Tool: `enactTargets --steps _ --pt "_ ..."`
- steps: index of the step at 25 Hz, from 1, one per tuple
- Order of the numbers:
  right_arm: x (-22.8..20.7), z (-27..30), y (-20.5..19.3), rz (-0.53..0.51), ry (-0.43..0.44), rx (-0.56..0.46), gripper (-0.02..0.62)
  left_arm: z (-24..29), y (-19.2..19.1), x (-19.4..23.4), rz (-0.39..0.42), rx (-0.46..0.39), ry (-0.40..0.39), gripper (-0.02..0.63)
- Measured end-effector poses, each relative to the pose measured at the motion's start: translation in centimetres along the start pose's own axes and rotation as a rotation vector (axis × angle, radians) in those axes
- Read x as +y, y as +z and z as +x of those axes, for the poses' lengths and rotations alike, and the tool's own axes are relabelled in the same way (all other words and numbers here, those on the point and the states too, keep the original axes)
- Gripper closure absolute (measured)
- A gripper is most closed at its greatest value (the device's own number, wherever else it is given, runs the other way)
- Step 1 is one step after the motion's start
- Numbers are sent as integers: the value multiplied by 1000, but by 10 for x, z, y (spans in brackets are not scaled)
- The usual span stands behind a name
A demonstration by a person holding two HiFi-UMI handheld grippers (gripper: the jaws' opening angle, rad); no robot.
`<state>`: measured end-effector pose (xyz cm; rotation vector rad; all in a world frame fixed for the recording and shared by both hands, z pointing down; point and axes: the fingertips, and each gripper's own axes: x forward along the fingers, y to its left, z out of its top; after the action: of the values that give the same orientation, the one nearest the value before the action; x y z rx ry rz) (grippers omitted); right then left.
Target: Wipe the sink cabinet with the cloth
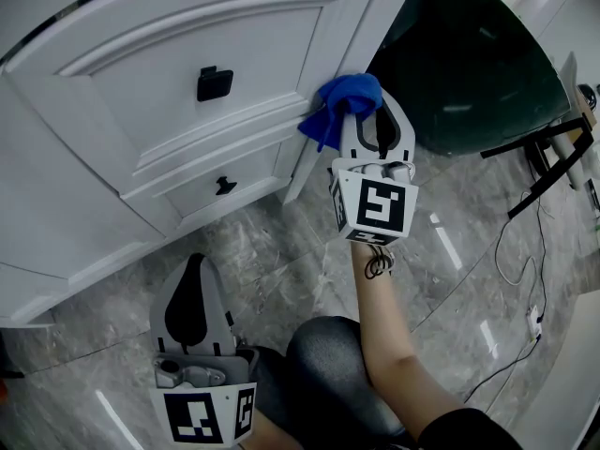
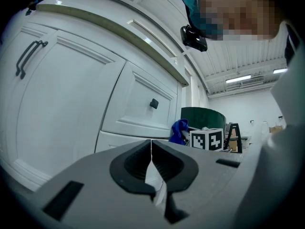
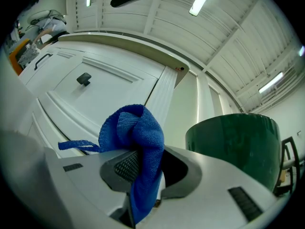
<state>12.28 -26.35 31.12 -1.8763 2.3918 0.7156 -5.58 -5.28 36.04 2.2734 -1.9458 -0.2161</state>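
The white sink cabinet [image 1: 159,92] fills the upper left of the head view, with a square black knob [image 1: 214,83] on its door and a small one [image 1: 225,186] on the drawer below. My right gripper [image 1: 361,109] is shut on a blue cloth [image 1: 345,101] and holds it against the cabinet's right corner post. In the right gripper view the blue cloth [image 3: 138,147] bunches out of the jaws just short of the post [image 3: 162,94]. My left gripper [image 1: 193,284] hangs low over the floor, shut and empty, away from the cabinet.
A dark green round tub [image 1: 469,64] stands right of the cabinet. A black stand [image 1: 553,153] and loose cables [image 1: 520,279] lie at the far right on the grey marble floor [image 1: 281,270]. The person's knee [image 1: 328,354] is below the right arm.
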Motion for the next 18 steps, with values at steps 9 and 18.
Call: enactTargets --steps 9,18 --pt "4 -4 -12 -3 -7 15 482 -2 1 0 0 -4 -2 606" --pt "7 -6 -20 8 -3 18 482 -2 1 0 -2 -3 -1 606"
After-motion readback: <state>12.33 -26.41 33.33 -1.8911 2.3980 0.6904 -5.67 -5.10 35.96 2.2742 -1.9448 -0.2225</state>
